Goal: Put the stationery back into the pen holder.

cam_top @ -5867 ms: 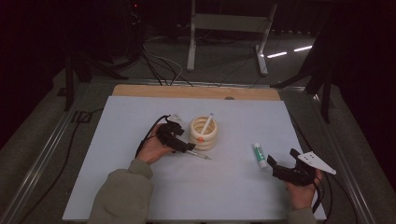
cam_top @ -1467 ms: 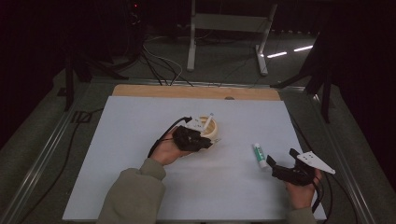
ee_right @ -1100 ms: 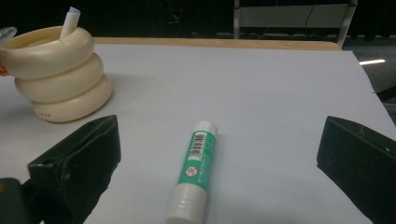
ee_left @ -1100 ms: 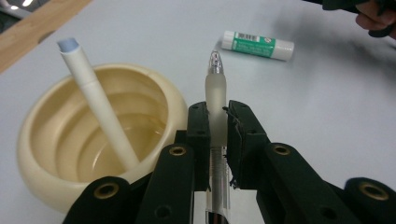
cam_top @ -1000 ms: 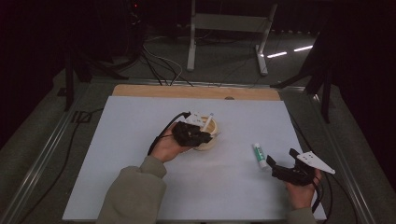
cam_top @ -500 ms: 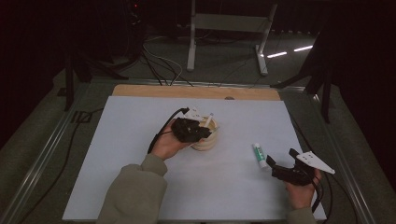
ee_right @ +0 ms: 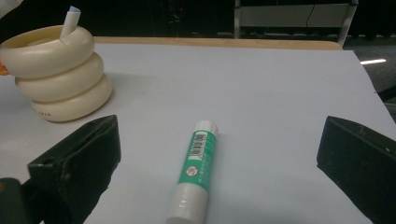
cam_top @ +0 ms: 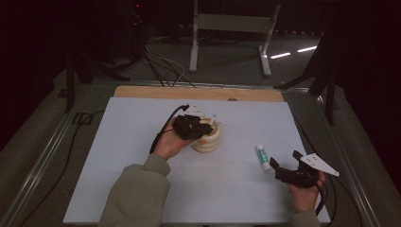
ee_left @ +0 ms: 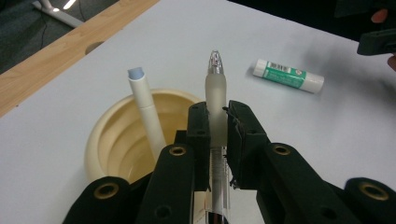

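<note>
Jaws clamped on pen, left gripper above cream holder

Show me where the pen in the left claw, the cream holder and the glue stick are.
pen [ee_left: 216, 100], left gripper view, frosted barrel above the pads.
cream holder [ee_right: 60, 84], right gripper view, middle ring of its wall.
glue stick [ee_right: 196, 161], right gripper view, green label.

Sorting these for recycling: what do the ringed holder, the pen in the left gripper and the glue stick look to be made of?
Holder: cream, smooth with a soft sheen, probably ceramic or moulded plastic. Pen: frosted translucent plastic barrel with a clear tip, clamped in the left gripper. Glue stick: glossy white plastic tube with a green printed label.
</note>
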Available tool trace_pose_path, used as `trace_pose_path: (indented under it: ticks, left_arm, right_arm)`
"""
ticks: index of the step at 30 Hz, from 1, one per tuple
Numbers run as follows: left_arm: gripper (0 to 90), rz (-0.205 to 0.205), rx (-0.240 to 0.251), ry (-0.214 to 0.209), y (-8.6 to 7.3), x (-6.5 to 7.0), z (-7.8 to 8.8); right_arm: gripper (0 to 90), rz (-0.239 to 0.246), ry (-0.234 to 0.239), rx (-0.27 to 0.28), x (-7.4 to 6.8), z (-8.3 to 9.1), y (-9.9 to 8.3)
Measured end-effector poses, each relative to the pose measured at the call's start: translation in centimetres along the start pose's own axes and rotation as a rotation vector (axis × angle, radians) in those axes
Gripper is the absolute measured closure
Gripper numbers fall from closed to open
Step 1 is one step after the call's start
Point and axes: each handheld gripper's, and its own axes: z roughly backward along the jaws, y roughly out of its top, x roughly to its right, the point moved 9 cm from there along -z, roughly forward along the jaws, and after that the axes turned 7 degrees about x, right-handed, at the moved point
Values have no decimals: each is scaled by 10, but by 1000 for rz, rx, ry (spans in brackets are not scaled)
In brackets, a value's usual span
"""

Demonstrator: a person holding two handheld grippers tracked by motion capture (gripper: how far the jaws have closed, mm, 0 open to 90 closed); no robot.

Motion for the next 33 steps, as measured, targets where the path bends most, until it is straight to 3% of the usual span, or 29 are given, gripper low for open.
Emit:
trace_pose_path:
  ticks: [20,33]
  left_arm:
    - [807,38,18,47,9,-11,-1]
    - [807,92,50,85,14,-19,-4]
  right_arm:
    - [0,3,0,0,0,0,0]
    - [0,1,-1,0,0,0,0]
